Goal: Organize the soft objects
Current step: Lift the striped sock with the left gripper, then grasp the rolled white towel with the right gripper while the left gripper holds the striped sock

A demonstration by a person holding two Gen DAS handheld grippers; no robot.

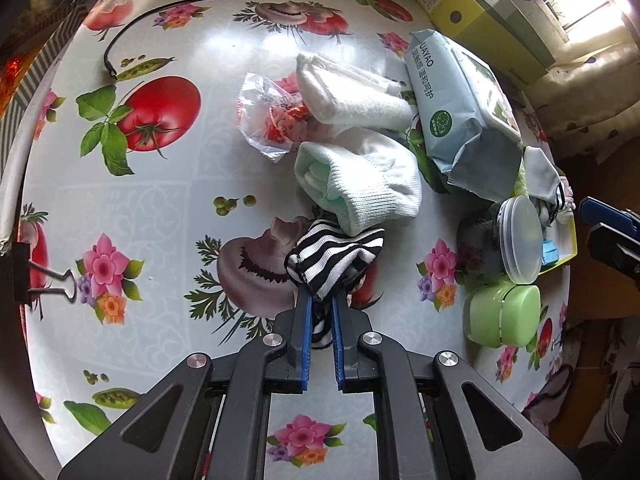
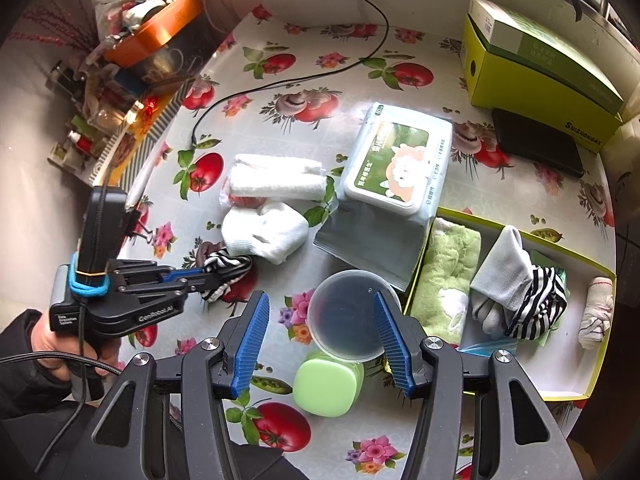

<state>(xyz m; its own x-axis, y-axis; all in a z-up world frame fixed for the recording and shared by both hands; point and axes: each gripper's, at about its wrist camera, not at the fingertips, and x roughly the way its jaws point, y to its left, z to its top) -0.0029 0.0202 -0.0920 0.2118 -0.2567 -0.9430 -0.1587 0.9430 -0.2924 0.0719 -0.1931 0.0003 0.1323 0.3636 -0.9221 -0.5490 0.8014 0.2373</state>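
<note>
Striped sock [image 1: 336, 258] pinched in the left gripper [image 1: 321, 308], blue pads squeezing the cloth low over the flowered tablecloth [image 1: 160, 216], a person's hand [image 2: 76, 354] on the grip. Just beyond it a bundled white sock [image 1: 360, 184], then a rolled white towel [image 1: 352, 96] beside a crumpled plastic wrapper [image 1: 266, 116]. Wipes pack [image 2: 394, 168] lies right of those. Right gripper [image 2: 320, 344] hangs with jaws apart, gripping nothing, above a clear tub [image 2: 352, 316] and a green jar [image 2: 326, 386]. Yellow-edged tray [image 2: 592, 384] at the table's right holds a green towel [image 2: 448, 276], a grey sock [image 2: 500, 272] draped with another striped one [image 2: 536, 304], and a small white bundle [image 2: 596, 312] apart from them. Black cable [image 2: 288, 82] trails across the far side.
</note>
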